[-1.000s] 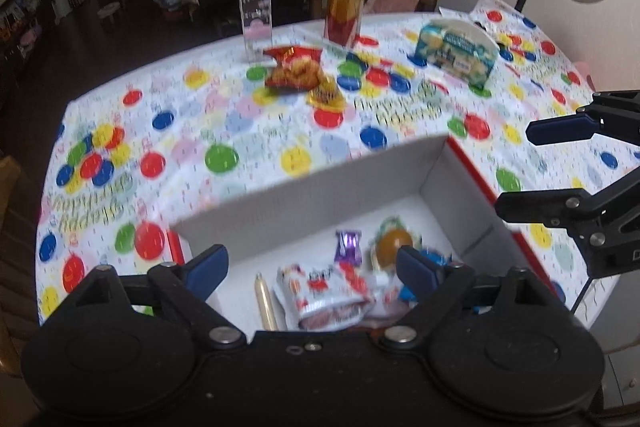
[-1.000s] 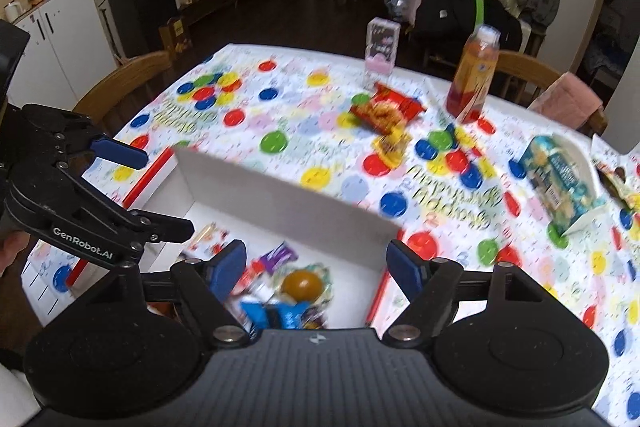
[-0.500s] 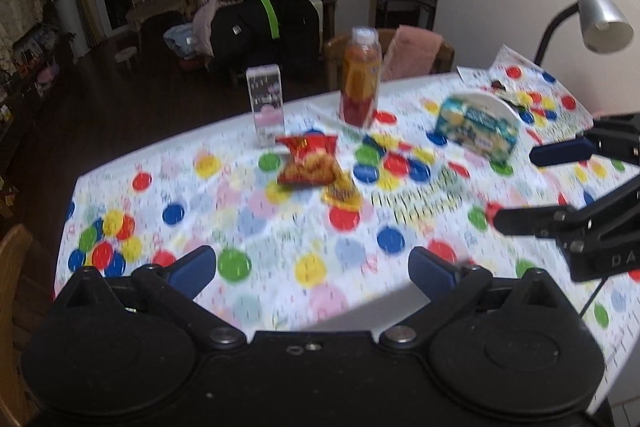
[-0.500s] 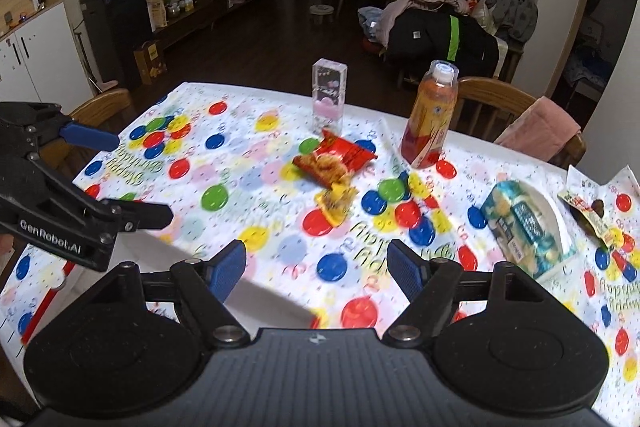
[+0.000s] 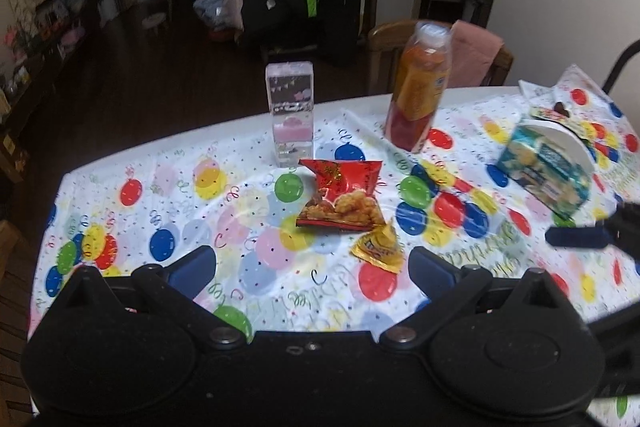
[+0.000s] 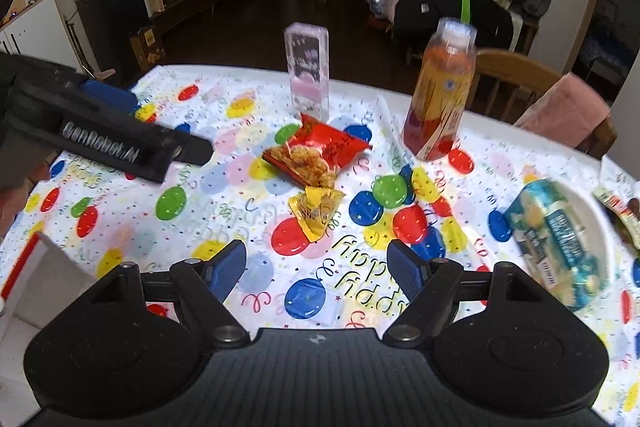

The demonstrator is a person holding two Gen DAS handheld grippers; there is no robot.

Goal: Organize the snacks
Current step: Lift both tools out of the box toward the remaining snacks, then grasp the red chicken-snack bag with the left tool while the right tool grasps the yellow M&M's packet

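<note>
A red snack bag lies mid-table on the balloon tablecloth, with a small yellow packet just in front of it. A blue-green snack pack rests on a white plate at the right. My left gripper hovers open and empty short of the red bag. My right gripper is open and empty, just short of the yellow packet. A corner of the white box shows at the lower left of the right wrist view.
An orange drink bottle and a clear pink box stand upright behind the snacks. Wooden chairs stand at the far table edge. A wrapper lies at the far right.
Both grippers have lifted out of the white box and moved forward over the table. The box with its snacks has dropped out of the left wrist view. The loose snacks now lie closer.
</note>
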